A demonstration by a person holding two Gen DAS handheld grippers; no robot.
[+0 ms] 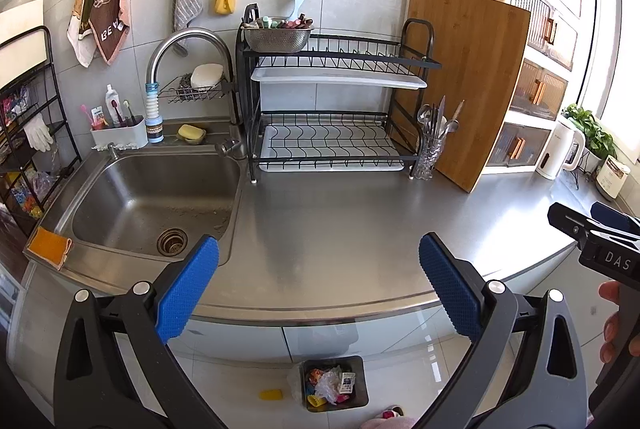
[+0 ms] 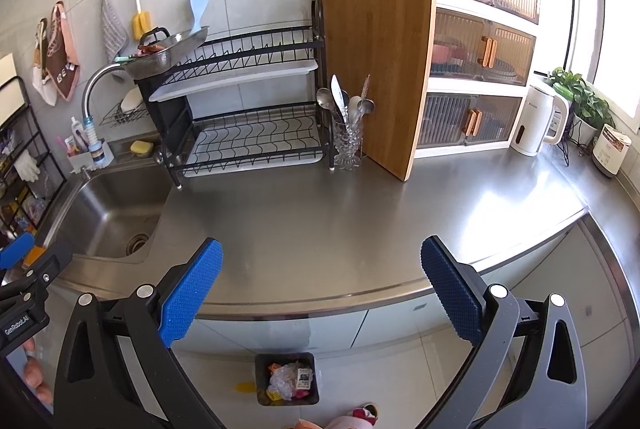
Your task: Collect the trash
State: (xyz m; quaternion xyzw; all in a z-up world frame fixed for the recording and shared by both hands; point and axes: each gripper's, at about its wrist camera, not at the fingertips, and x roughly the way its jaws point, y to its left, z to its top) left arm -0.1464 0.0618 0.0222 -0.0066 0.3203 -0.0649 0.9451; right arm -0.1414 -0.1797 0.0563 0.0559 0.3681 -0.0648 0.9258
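Note:
A dark square trash bin stands on the floor below the counter, holding several wrappers and a crumpled clear bag; it also shows in the right wrist view. A yellow scrap lies on the floor left of the bin. My left gripper is open and empty above the counter's front edge. My right gripper is open and empty, also above the front edge. The right gripper shows at the right edge of the left wrist view.
The steel counter holds a sink, a black dish rack, a glass cutlery holder, a leaning wooden cutting board, a white kettle and a drawer cabinet. An orange sponge lies on the sink's corner.

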